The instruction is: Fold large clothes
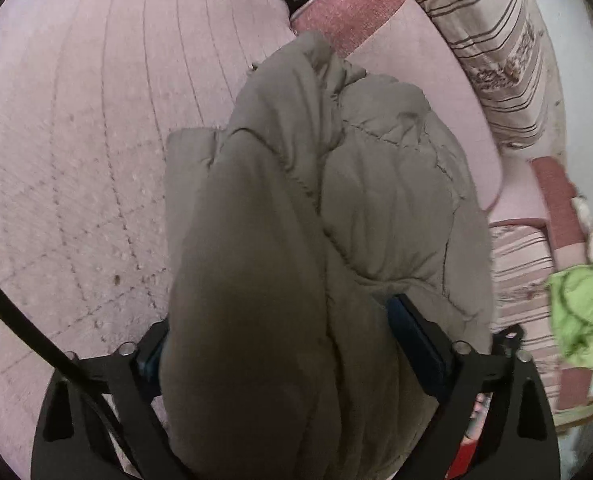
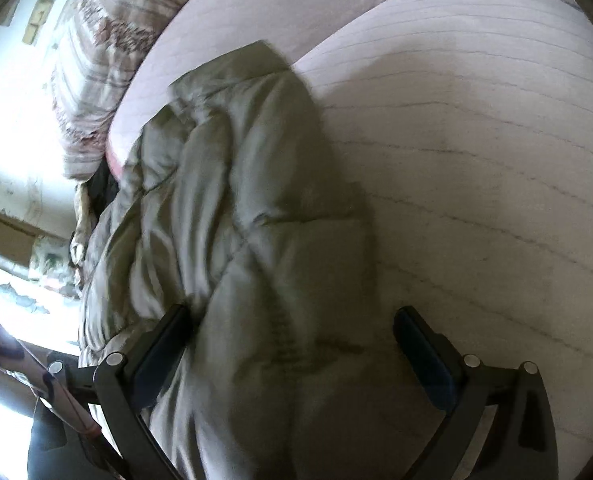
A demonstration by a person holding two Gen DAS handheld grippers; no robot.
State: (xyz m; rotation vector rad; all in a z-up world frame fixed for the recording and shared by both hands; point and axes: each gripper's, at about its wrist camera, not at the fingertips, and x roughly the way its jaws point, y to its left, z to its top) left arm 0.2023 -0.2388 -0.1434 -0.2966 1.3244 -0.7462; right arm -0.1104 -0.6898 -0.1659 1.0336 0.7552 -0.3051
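An olive-grey quilted puffer jacket [image 1: 296, 208] hangs bunched over a pale pink quilted bed cover [image 1: 76, 120]. My left gripper [image 1: 280, 332] stands wide around a thick fold of the jacket, which fills the gap between the fingers; its left finger is mostly hidden by fabric. In the right wrist view the same jacket [image 2: 236, 220] lies on the bed cover [image 2: 476, 160]. My right gripper [image 2: 292, 328] stands wide, with jacket fabric lying between its fingers and a gap by the right finger.
Striped floral pillows [image 1: 492, 52] lie along the bed's far right, also in the right wrist view [image 2: 108, 40]. A lime green cloth [image 1: 580, 312] sits at the right edge. A dark cable [image 1: 24, 328] crosses the lower left. A wall [image 2: 12, 120] stands to the left.
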